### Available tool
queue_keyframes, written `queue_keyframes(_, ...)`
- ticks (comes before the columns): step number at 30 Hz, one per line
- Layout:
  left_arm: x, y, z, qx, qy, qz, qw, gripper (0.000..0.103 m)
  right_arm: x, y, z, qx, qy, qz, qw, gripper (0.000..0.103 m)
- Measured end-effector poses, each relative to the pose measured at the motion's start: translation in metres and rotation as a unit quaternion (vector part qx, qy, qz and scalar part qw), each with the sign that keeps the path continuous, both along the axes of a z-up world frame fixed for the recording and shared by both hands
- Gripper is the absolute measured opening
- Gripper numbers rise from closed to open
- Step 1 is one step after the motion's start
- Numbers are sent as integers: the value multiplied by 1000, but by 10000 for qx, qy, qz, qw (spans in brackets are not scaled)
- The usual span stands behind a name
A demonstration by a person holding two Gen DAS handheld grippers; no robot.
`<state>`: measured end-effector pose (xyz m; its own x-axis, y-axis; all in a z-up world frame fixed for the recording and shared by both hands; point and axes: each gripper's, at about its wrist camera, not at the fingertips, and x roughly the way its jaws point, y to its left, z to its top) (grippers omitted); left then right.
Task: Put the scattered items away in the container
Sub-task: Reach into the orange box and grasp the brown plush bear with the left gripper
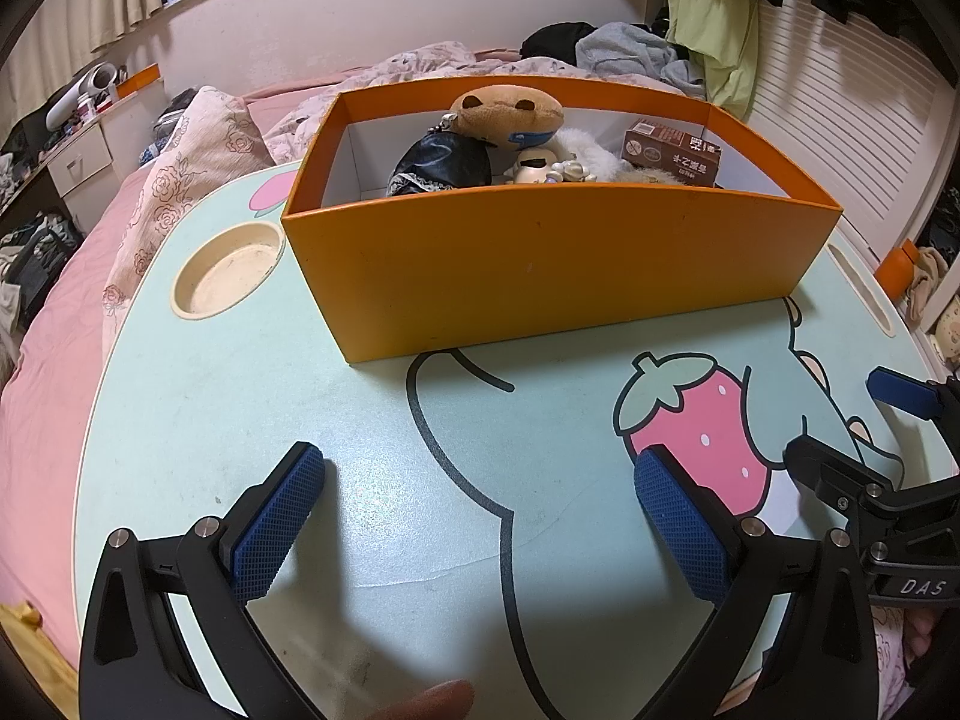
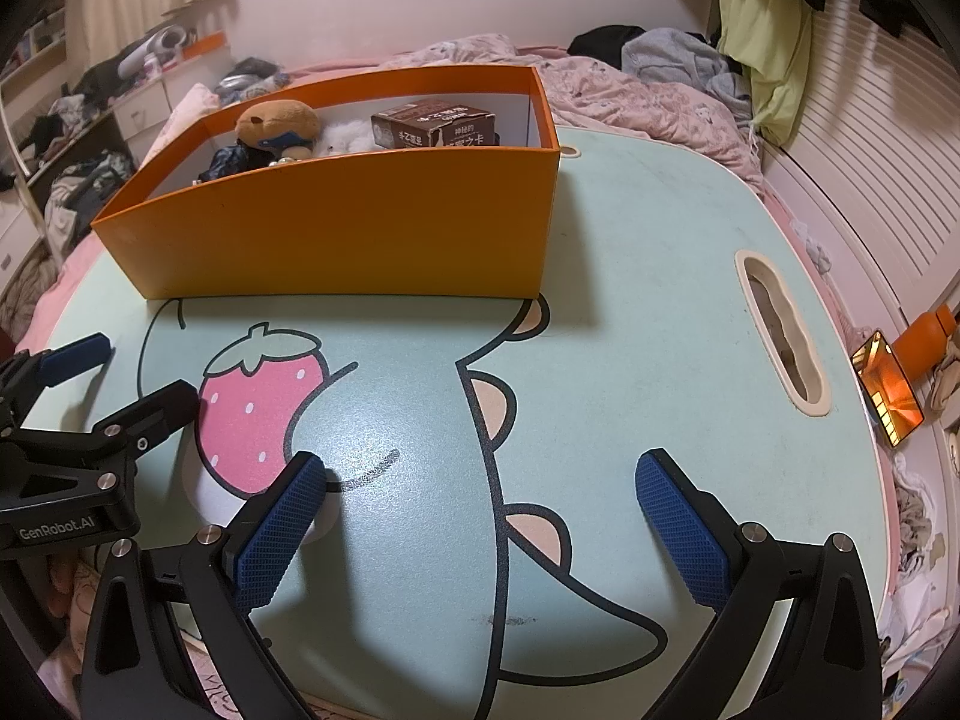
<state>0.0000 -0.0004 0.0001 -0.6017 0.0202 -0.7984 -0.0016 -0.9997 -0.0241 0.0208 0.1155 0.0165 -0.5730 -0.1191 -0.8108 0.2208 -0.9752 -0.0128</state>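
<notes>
An orange box (image 1: 540, 264) stands on the mint lap table (image 1: 240, 408), also in the right wrist view (image 2: 360, 228). Inside it lie a brown plush toy (image 1: 510, 111), a dark fabric item (image 1: 444, 165), a small pale figurine (image 1: 540, 167), white fluff (image 1: 591, 150) and a brown carton (image 1: 672, 159). My left gripper (image 1: 480, 516) is open and empty, low over the table in front of the box. My right gripper (image 2: 480, 516) is open and empty beside it; it shows at the right edge of the left wrist view (image 1: 852, 432).
The table has a round cup recess (image 1: 231, 276) at its left and a slot handle (image 2: 780, 336) at its right. It rests on a bed with pink bedding (image 2: 630, 96). An orange bottle (image 2: 933, 342) and a phone (image 2: 888, 387) lie past the right edge.
</notes>
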Motion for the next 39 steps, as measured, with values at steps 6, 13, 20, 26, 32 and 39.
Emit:
queue_keyframes(6, 3, 5, 2, -22, -100, -25, 9999, 103, 0, 1, 0, 0, 2, 0, 10000, 103)
queue_keyframes(13, -3, -1, 2, 67, -148, -54, 9999, 102, -1, 4, -1, -8, 2, 3, 10000, 103)
queue_keyframes(20, 6, -15, 82, 343, 856, -205, 9955, 88, -2, 6, 0, -20, -1, 4, 10000, 103)
queue_keyframes(26, -82, 2, 98, 239, 284, -549, 9978, 72, -2, 6, 0, -21, 2, 8, 10000, 103)
queue_keyframes(32, -156, 15, 70, 177, -252, -19, 9995, 72, 0, 6, 0, -21, 5, 12, 10000, 103)
queue_keyframes(39, -169, 10, 49, 70, -600, 26, 9982, 48, 1, 6, 0, -23, 9, 11, 10000, 103)
